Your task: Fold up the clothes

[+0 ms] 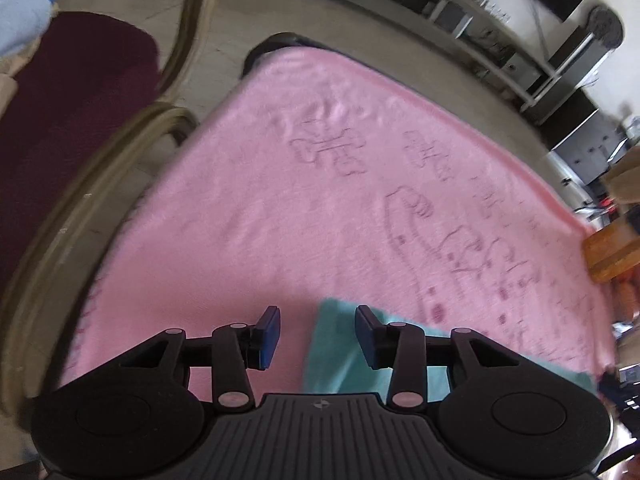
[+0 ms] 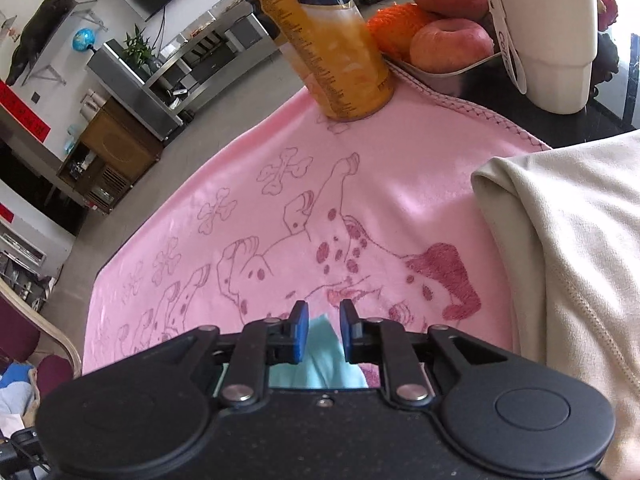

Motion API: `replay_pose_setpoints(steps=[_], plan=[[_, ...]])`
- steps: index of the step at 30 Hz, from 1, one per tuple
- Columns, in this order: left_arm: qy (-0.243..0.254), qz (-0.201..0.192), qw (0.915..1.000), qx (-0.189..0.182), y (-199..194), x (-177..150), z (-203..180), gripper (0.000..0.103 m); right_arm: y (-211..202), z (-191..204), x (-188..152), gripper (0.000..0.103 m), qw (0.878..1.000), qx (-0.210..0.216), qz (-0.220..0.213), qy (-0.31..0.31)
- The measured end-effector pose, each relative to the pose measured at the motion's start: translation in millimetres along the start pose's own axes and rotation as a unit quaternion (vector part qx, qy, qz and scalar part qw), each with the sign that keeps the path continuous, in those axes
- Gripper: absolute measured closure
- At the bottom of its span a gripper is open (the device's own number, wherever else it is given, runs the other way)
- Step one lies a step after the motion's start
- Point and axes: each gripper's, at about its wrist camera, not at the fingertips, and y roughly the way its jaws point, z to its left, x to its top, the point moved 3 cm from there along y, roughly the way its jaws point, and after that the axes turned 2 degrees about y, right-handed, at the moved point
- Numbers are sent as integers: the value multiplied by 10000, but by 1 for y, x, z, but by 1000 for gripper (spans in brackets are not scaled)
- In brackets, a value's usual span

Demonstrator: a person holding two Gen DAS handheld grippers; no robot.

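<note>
A pink towel [image 1: 320, 208] printed with spotted dogs and bones covers the table. A teal cloth [image 1: 340, 364] lies on it close to me, one corner pointing away. My left gripper [image 1: 318, 336] hovers open over that corner, its right finger above the teal cloth and its left finger above pink towel. In the right wrist view, my right gripper [image 2: 324, 336] has its jaws narrowed but apart, and the teal cloth [image 2: 320, 360] shows in the gap and below it. A beige garment [image 2: 560, 264] lies folded at the right on the pink towel [image 2: 280, 208].
An orange drink bottle [image 2: 340, 40] stands on the towel's far edge. Behind it are a metal tray of fruit [image 2: 444, 44] and a white cup [image 2: 548, 36]. A chair with a maroon seat [image 1: 80, 120] stands left of the table. Shelving lines the far wall.
</note>
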Motion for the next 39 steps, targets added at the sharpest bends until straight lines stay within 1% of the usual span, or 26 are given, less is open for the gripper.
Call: replay_pose_setpoints(steps=[3,5,6,7,8,10,12,15,16,17,18,20,22,24,27,29,30,31,33,35,37,38,39], plan=[[-22,70,9998,-182,10,0,-6,70,1,-2,1,86,9999,40,-4,116],[5,6,9998,-197,11,0,-10,75,3,-5,1,86,9999,48,22,161],[28,-17,9998,-195,11,-1,-12,96,5,-5,1,86,9998,45,43,178],[51,-40,9998,-193,10,-1,-15,99,7,-6,1,86,9998,46,71,192],[74,-64,9998,-191,10,-2,-17,99,10,-6,1,86,9997,62,113,198],[361,-259,9990,76,4,-4,-27,100,17,-5,1,85,9995,109,240,155],[633,-464,9964,320,-3,-6,-36,100,24,-2,-1,81,9993,119,349,85],[952,-659,9912,645,-8,-9,-45,100,31,3,-1,80,9988,192,441,46],[1061,-707,9888,771,-8,-9,-47,100,32,4,-1,82,9990,152,420,13],[1111,-706,9874,881,-7,-10,-47,100,31,5,0,97,9994,24,339,-52],[1149,-693,9860,988,-5,-11,-46,100,29,6,1,100,9995,-105,258,-117],[1172,-648,9841,1165,-1,-13,-43,100,22,6,4,101,9989,-410,6,-231],[1208,-631,9829,1235,0,-13,-41,99,16,0,8,102,9984,-532,-146,-138],[1285,-616,9813,1293,2,-16,-41,99,17,-3,9,102,9985,-523,-95,-118],[1354,-602,9801,1320,6,-18,-40,98,20,0,4,102,9968,-676,-105,-414],[1410,-617,9794,1305,7,-19,-41,97,23,1,2,102,9968,-613,-62,-509],[1417,-638,9791,1309,4,-19,-42,94,25,0,1,101,9970,-559,-35,-525],[1419,-661,9789,1315,1,-20,-43,88,23,-1,2,100,9976,-502,-36,-480],[1424,-707,9783,1328,-7,-20,-44,83,11,-3,4,94,9988,-376,-113,-296],[1334,-793,9777,1415,-26,-22,-42,83,-10,-4,4,87,9997,-154,-193,-62],[1283,-873,9762,1512,-48,-25,-41,83,-33,-3,-2,86,9997,34,-252,-10],[1292,-907,9750,1562,-60,-28,-40,83,-44,-3,-5,83,9995,128,-281,16],[1257,-963,9757,1514,-73,-32,-39,83,-56,-3,-8,79,9993,221,-309,42]])
